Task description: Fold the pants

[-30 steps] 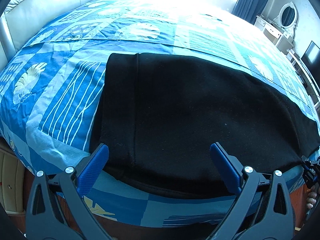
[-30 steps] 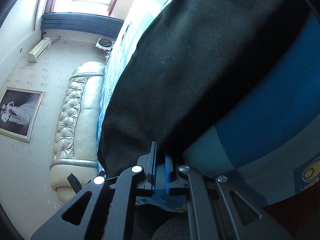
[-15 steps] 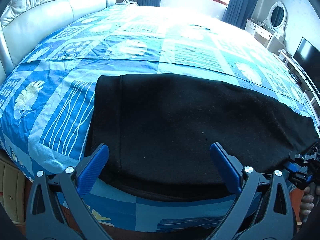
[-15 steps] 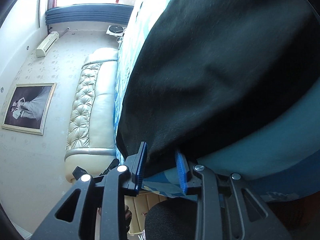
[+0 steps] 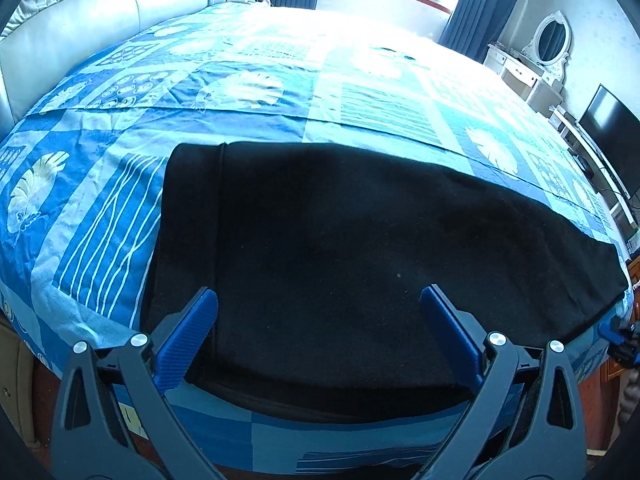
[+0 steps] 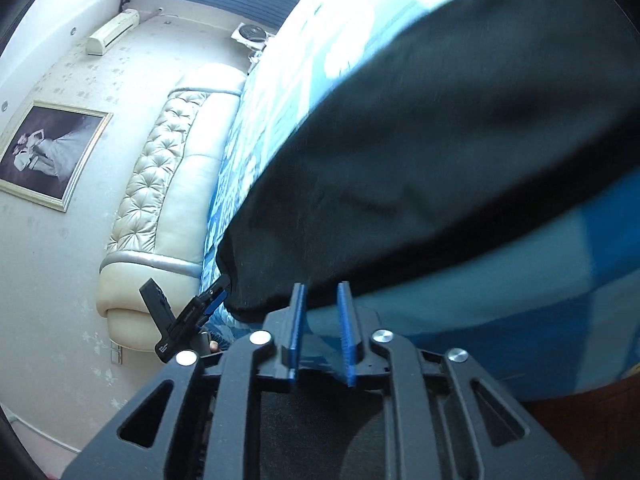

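Black pants (image 5: 340,248) lie flat along the near edge of a bed with a blue patterned cover (image 5: 248,92), waistband at the left, legs running right. My left gripper (image 5: 318,308) is wide open and empty, just above the pants' near edge. My right gripper (image 6: 322,300) is partly open with nothing between its fingers, just off the pants' edge (image 6: 440,152) at the bed side. It also shows small at the right edge of the left wrist view (image 5: 618,334). The left gripper shows far off in the right wrist view (image 6: 200,308).
A cream tufted headboard (image 5: 100,12) stands at the left of the bed. A white dresser with an oval mirror (image 5: 548,48) and a dark TV (image 5: 608,120) line the right wall. A framed picture (image 6: 48,152) hangs on the wall.
My right gripper opened from shut and let go of the pants' edge, then drew back a little. My left gripper pulled back and rose slightly, staying open.
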The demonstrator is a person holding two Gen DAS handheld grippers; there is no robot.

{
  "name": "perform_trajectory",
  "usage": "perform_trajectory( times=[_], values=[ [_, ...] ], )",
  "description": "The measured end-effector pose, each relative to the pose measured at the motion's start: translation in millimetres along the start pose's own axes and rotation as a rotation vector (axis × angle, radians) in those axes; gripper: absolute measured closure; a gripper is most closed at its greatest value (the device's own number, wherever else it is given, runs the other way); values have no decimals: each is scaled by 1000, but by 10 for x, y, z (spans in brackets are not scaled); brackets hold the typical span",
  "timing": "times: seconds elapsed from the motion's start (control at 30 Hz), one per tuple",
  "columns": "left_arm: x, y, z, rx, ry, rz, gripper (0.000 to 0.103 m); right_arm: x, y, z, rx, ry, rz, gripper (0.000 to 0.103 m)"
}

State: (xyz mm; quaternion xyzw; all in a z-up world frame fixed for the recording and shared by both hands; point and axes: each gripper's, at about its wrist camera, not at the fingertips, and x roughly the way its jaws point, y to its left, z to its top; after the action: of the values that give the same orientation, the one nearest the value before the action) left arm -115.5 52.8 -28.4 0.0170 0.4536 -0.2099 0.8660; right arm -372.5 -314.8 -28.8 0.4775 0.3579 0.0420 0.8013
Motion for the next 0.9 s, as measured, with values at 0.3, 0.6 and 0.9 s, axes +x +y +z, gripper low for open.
perform_trajectory(
  times=[0.3,0.6,0.9],
  values=[
    [355,98,55,-46,75,-21,2,-2283,-1464,1044,125,-430,-310,31],
    [472,130,114,-59,75,-22,2,-2137,-2371,1284,170,-257,-472,30],
    [520,98,150,-48,94,7,2,-1715,-2110,1265,77,-95,-419,80]
  ],
)
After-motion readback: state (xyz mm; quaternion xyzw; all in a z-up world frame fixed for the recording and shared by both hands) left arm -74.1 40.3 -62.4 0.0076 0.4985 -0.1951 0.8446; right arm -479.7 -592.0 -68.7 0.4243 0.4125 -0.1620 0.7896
